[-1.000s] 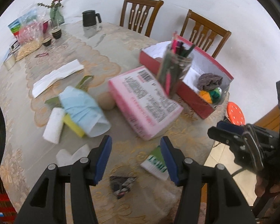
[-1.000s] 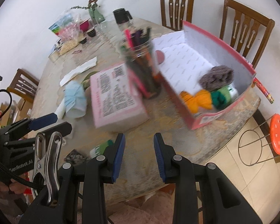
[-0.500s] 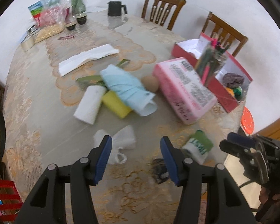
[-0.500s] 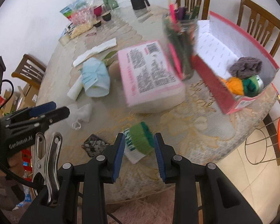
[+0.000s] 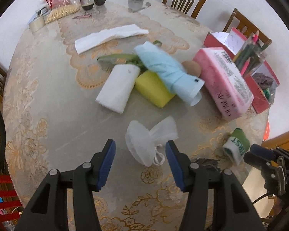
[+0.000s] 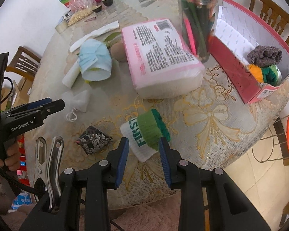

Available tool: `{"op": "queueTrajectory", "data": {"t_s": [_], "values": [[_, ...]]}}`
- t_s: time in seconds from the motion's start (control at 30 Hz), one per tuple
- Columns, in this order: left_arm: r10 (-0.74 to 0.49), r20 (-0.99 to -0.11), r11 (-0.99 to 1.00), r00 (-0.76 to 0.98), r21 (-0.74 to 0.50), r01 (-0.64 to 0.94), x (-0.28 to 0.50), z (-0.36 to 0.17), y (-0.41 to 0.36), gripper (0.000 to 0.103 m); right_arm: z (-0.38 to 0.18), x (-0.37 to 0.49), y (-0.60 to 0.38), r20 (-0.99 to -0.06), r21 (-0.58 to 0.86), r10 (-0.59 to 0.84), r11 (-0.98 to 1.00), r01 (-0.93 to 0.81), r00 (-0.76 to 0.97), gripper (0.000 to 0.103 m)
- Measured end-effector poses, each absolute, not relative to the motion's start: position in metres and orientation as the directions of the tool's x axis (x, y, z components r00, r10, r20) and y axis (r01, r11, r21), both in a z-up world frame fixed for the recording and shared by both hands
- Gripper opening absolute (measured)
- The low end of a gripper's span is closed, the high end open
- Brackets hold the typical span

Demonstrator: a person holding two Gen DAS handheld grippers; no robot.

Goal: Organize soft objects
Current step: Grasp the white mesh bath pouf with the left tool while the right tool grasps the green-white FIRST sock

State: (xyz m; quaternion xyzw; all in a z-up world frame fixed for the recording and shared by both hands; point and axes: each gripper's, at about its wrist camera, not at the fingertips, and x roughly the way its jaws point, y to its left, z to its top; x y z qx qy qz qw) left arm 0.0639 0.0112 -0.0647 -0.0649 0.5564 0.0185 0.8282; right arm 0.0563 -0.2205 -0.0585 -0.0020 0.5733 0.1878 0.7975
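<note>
The rolled sock [image 6: 144, 134] lies between the right gripper [image 6: 143, 160] fingers, unpinched.

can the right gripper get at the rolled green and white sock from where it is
Probably yes. The right gripper is open right over the rolled sock, one finger on each side. Nothing lies between them; the patterned pouch sits off to one side.

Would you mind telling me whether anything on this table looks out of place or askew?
Yes: the soft things lie scattered. A rolled sock sits near the table edge, and a light-blue cloth roll leans askew over a yellow sponge, while other socks are already in the red box.
</note>
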Motion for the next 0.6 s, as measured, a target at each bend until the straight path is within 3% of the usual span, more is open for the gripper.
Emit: {"op": "queueTrajectory", "data": {"t_s": [0.6], "values": [[-0.056,-0.936,0.991,0.346,-0.095,-0.095,0.075,-0.090,0.009,0.056,-0.087,0.069,-0.213,-0.930,0.219,0.288,0.933,-0.287,0.226,0.033]]}}
